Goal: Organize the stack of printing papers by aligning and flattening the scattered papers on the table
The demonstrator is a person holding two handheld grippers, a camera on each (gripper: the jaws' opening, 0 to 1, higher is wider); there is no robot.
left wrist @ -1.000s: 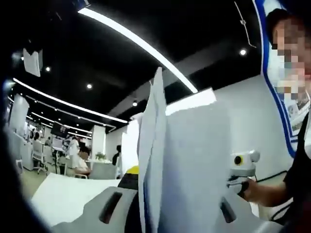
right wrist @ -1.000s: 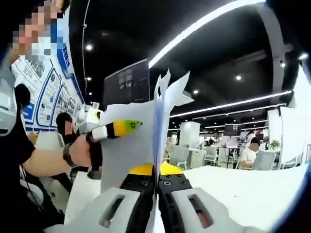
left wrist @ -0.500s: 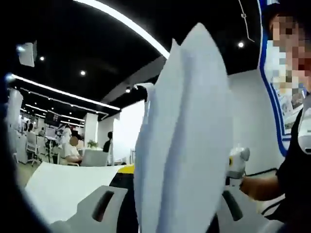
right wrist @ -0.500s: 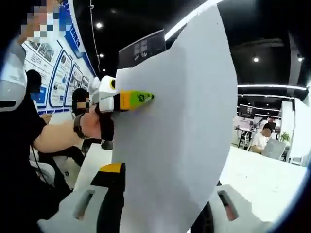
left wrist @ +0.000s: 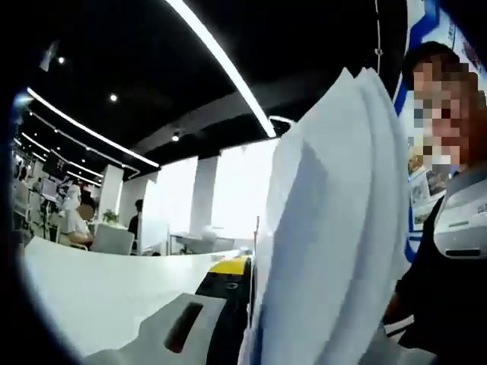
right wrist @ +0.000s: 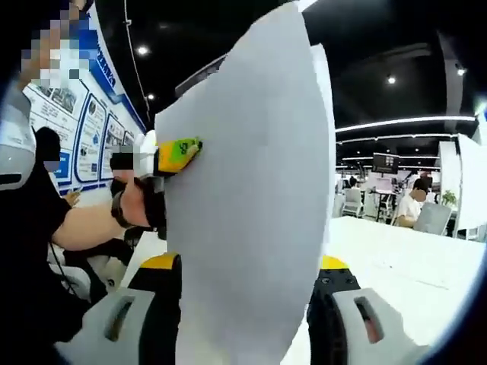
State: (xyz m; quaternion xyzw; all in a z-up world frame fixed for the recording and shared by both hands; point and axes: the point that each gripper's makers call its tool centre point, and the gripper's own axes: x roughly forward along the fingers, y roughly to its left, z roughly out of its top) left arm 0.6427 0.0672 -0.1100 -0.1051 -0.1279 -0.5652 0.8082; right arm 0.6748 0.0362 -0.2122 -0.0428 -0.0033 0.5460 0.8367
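Holding papers [right wrist: 247, 198] upright above table [right wrist: 396, 258]: left gripper [right wrist: 179, 152] clamps their edge, right gripper [right wrist: 247, 304] jaws apart around them. Versus 1.0 s ago, right jaws were shut; sheets now face its camera.

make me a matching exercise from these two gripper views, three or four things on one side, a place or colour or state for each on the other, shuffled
Things:
1. stack of papers
2. left hand-held gripper
3. table
4. wall posters

Descriptions:
A. blue-bordered, behind the person
B. white, standing upright between the jaws
C. yellow and green tip against the paper's far edge, in the right gripper view
D. white and flat, stretching off beside the stack

Pairs: 1-B, 2-C, 3-D, 4-A
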